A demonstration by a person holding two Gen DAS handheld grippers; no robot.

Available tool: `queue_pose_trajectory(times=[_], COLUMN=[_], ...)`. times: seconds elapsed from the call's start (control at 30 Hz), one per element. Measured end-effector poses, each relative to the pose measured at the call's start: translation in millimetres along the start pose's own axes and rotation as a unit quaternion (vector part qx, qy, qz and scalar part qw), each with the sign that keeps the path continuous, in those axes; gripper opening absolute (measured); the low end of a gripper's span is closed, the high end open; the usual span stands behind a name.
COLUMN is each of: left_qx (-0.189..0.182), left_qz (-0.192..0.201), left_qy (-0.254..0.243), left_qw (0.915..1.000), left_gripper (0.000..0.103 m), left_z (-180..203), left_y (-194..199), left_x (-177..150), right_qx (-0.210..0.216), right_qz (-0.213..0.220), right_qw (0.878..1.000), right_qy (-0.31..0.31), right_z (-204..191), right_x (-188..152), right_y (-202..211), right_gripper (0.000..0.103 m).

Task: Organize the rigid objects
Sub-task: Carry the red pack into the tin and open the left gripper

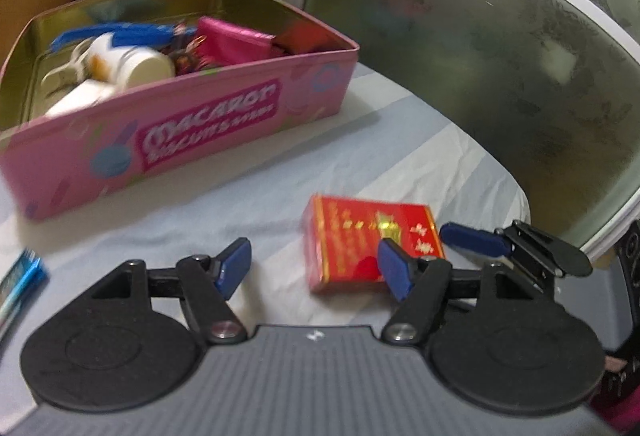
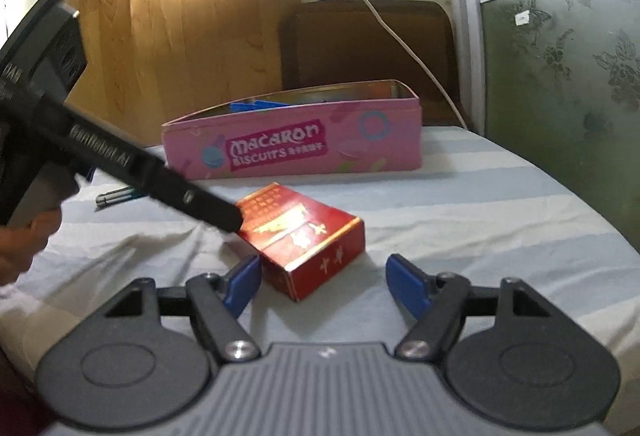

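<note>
A red box (image 1: 372, 240) with gold print lies flat on the striped sheet (image 1: 280, 204). My left gripper (image 1: 314, 270) is open just short of the box, its right finger in front of the box's near edge. One blue finger (image 1: 472, 242) of the right gripper shows beside the box's right end. In the right wrist view the red box (image 2: 308, 232) has its near corner between the open fingers of my right gripper (image 2: 324, 284), and the pads are not pressing on it. The left gripper's black body (image 2: 120, 164) reaches over the box's far left edge. Behind stands the pink macaron tin (image 1: 160, 140) (image 2: 292, 144).
The tin holds a white mug (image 1: 132, 64), a pink pouch (image 1: 236, 40) and blue items. A blue packet (image 1: 20, 276) lies at the left edge, pens (image 2: 116, 196) near the tin. A white cable (image 2: 400, 36) hangs behind. A green patterned panel (image 1: 500, 56) borders the right.
</note>
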State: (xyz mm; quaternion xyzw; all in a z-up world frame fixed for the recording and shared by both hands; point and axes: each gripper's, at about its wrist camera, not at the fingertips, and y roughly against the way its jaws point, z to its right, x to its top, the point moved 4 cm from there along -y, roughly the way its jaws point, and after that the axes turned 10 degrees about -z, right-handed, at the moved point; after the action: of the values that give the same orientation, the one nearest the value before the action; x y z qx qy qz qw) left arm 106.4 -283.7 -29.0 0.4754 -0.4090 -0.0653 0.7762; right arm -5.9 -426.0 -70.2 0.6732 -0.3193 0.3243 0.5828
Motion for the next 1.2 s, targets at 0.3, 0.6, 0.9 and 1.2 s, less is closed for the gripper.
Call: queue_pose_trajectory(times=[0.3,0.6,0.9,1.2], left_qx=[-0.021,-0.007,0.084,0.137], left_qz=[-0.017,0.083,0.11,0.089], left_qy=[-0.021,-0.034,0.035,0.08], left_qw=[0.9994,0.996,0.9897,0.9834], left_gripper=[0.063,0.062,0.063,0.069], left_z=[22,19,-50,-88], left_y=[-23,31,-4,-26], left_x=[15,83,177,169], right_qx=[-0.001,0.012,-0.011,-0.069], right_qz=[0.009,0.082,0.045,-0.006], right_qw=[1.0,0.997,0.998,0.996], right_qy=[-0.005,-0.007,0.042,0.047], right_z=[5,20,44,51], right_x=[1,71,188,197], right_y=[5,21,-81,-133], right_gripper=[0.046,0.041,0.041,0.045])
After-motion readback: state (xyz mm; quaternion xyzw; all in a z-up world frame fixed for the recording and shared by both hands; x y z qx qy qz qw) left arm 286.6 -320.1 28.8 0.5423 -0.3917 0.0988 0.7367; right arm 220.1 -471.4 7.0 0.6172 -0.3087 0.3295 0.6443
